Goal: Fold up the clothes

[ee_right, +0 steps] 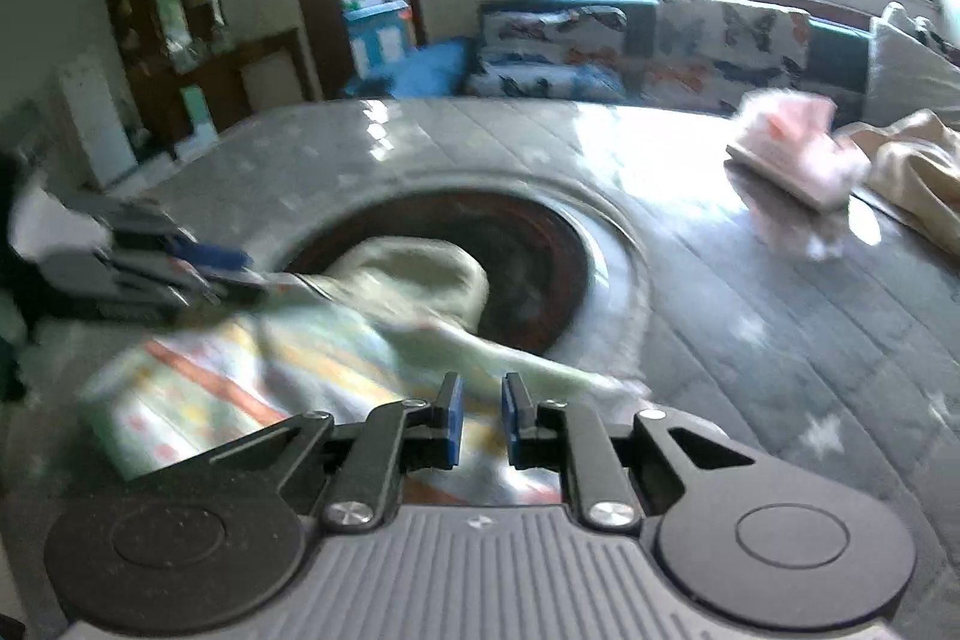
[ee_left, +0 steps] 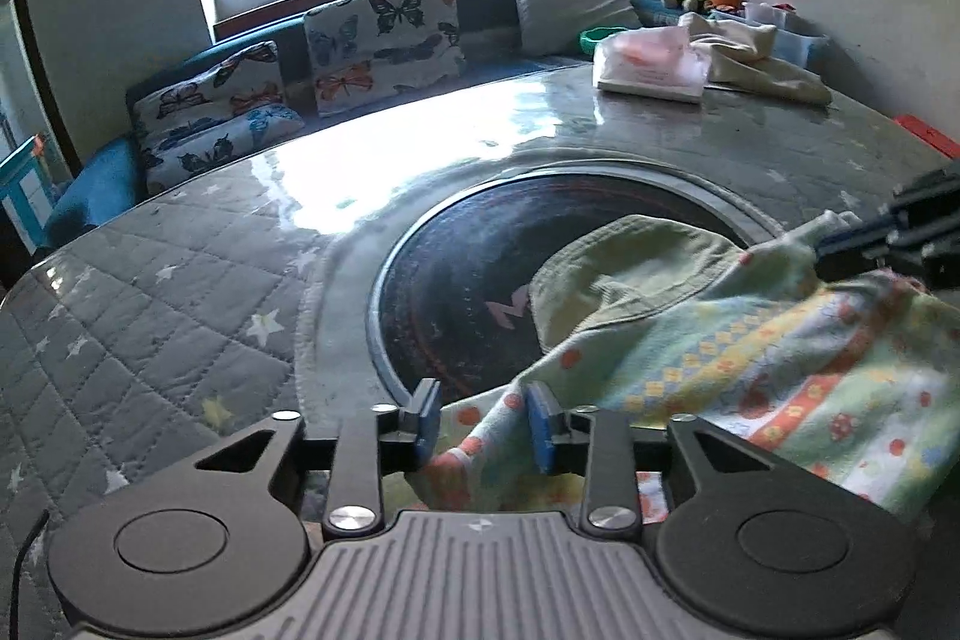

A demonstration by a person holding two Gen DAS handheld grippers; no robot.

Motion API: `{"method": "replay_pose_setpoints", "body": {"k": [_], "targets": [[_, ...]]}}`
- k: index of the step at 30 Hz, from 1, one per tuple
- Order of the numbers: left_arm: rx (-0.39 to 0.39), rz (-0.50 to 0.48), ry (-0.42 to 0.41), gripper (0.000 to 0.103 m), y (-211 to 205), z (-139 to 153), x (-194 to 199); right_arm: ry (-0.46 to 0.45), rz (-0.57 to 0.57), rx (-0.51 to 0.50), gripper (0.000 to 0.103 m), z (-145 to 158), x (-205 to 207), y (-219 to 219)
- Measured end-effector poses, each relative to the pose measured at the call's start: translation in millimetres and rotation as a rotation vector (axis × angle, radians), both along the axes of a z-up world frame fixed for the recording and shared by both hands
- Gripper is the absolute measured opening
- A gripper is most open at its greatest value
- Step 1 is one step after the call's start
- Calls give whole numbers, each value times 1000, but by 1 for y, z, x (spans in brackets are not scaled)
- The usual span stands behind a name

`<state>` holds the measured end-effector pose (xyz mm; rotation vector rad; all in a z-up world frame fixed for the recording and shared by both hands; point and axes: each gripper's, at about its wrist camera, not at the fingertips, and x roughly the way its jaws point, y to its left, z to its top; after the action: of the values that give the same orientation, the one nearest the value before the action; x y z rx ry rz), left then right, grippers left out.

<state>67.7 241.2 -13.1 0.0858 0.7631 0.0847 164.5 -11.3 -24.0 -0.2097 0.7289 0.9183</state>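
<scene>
Patterned cotton garment (ee_left: 750,364) lies rumpled on the tabletop (ee_left: 180,292), partly over a dark round inset (ee_left: 456,292). Left hand-held gripper (ee_left: 483,421) straddles its edge with pads apart; right hand-held gripper (ee_right: 480,421) hovers parted too. Each should pinch a corner before lifting evenly.

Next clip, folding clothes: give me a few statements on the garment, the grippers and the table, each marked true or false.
1. The patterned garment lies partly over the dark round inset in the table. True.
2. The left gripper has its fingers apart, with cloth between them. True.
3. The right gripper is clamped shut. False: a gap shows between its fingers.
4. The pink folded item lies on the sofa. False: it rests on the table's far side.
5. The cushions carry butterfly prints. True.
</scene>
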Motion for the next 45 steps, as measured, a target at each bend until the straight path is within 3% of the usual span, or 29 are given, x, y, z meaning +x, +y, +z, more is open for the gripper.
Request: {"method": "replay_pose_setpoints", "body": {"k": [4, 10, 16, 20, 26, 34, 45], "targets": [[46, 72, 9, 38, 10, -2, 1, -12, -49, -7, 10, -5, 7, -8], [24, 186, -17, 37, 30, 5, -5, -73, -66, -13, 11, 7, 5, 0], [-58, 83, -80, 37, 3, 25, -11, -61, 56, 9, 12, 8, -4, 39], [-110, 16, -53, 37, -18, 17, 5, -32, 70, -17, 12, -5, -1, 64], [-142, 40, 1, 36, -18, -4, 30, -27, 45, -14, 16, 0, 4, 63], [-163, 52, 3, 38, -16, -8, 25, -52, 139, -10, 16, 4, -34, 45], [-139, 60, -23, 37, -25, 1, 18, -81, -45, -36, 16, -7, -35, -5]]}}
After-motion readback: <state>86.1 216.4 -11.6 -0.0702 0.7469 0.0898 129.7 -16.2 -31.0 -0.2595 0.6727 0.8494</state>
